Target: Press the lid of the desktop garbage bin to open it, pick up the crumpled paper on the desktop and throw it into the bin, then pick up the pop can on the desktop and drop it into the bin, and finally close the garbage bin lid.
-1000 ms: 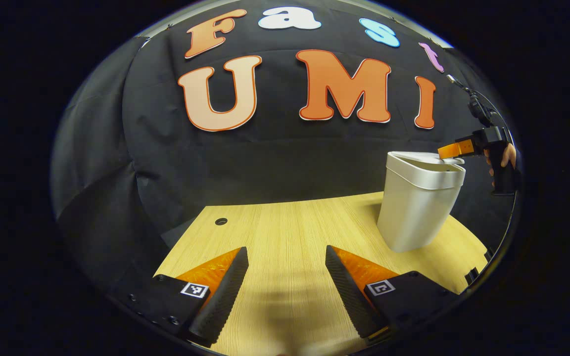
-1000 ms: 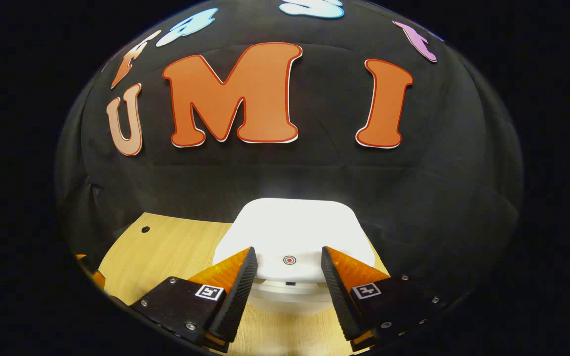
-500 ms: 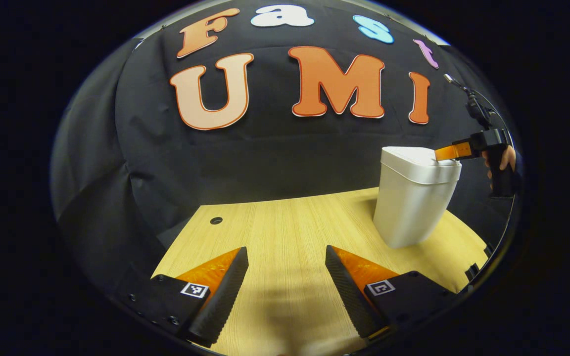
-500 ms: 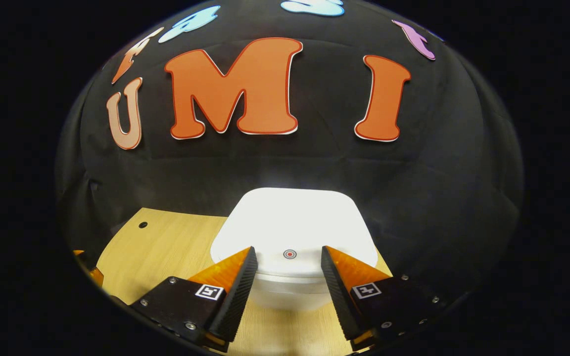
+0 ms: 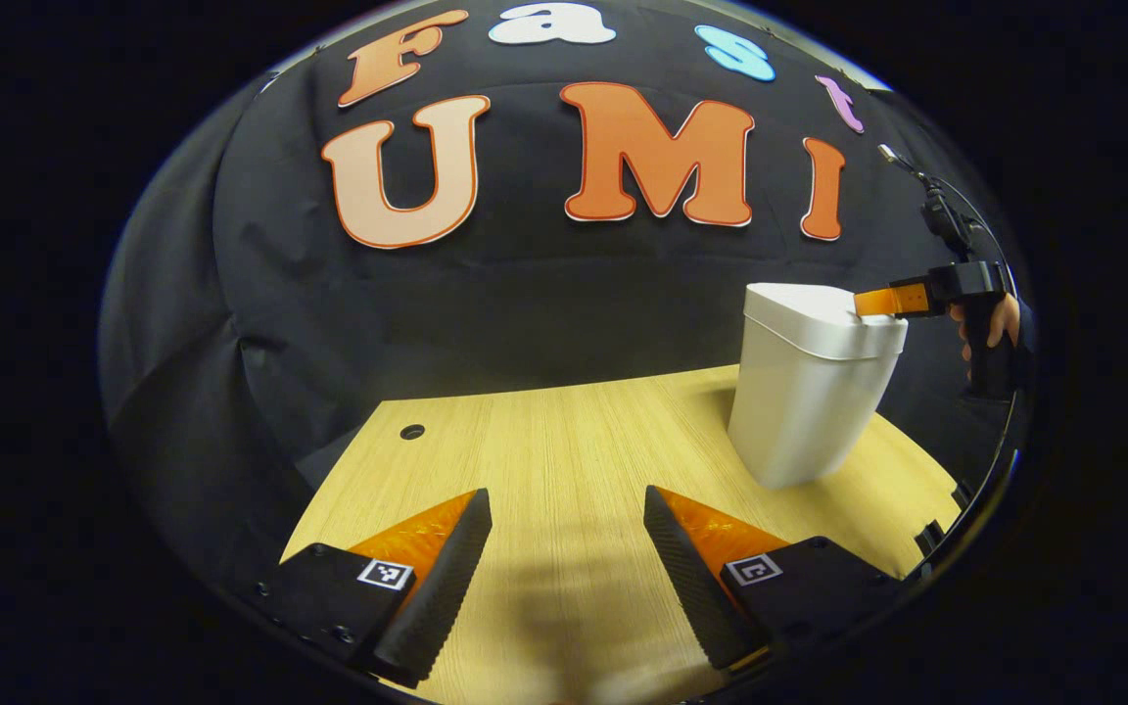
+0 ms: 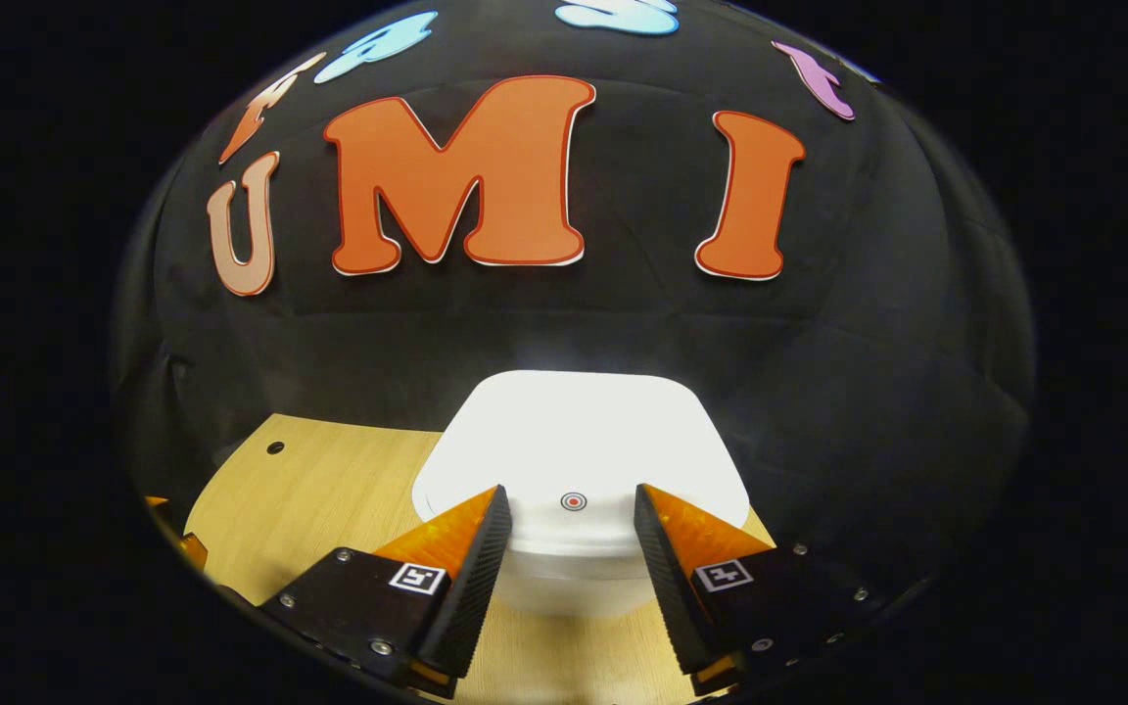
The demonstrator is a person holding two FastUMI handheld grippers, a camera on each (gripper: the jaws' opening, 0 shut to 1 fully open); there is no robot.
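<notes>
The white desktop bin (image 5: pixel 804 401) stands on the wooden table (image 5: pixel 564 441) at the right, its lid (image 5: pixel 814 311) lying flat and closed. In the right gripper view the lid (image 6: pixel 579 436) lies just beyond my fingers, with a small red ring mark (image 6: pixel 573 501) near its front edge. My right gripper (image 6: pixel 569 490) is open, hovering at that front edge with nothing between its fingers. In the left gripper view the right gripper (image 5: pixel 892 299) reaches over the lid's rim, held by a hand (image 5: pixel 990 323). My left gripper (image 5: pixel 569 499) stands open above bare table, left of the bin.
A small round hole (image 5: pixel 412 431) sits near the table's far left corner. Black cloth hangs close behind the bin. The table's right edge (image 5: pixel 926 490) curves just past the bin. A bit of the left gripper (image 6: pixel 182 543) peeks in at the far left of the right gripper view.
The lid, tilted and ajar a second ago, now sits flush on the bin. The right gripper has lifted slightly. The left gripper has drifted a little, still open.
</notes>
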